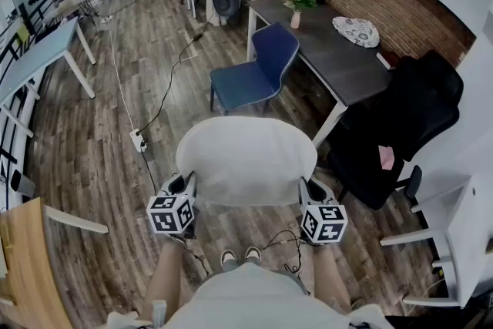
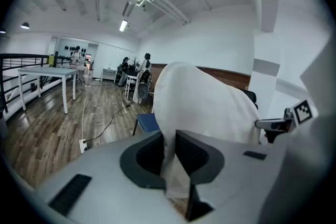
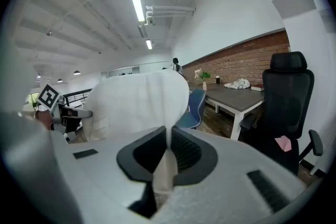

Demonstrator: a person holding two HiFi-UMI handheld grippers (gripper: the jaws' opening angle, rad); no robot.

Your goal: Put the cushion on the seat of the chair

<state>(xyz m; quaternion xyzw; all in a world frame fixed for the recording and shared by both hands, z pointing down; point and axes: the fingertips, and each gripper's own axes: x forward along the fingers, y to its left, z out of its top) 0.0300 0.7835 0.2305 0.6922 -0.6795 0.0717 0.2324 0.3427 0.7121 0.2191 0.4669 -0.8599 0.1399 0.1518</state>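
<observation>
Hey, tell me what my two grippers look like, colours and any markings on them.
They match. The left gripper and the right gripper each have a smooth light grey body with small black rectangular insets. Their black ribbed pads sit in a rounded dark surround. Each carries a cube covered in black-and-white square markers. The forearms behind them have no sleeves.

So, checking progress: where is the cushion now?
In the head view's centre, the cushion hangs between the left tongs and right tongs, each pinching an edge, short of the blue chair.

Black office chair (image 1: 420,104), dark table (image 1: 347,65), flower vase (image 1: 296,18), floor power strip (image 1: 139,140)
</observation>
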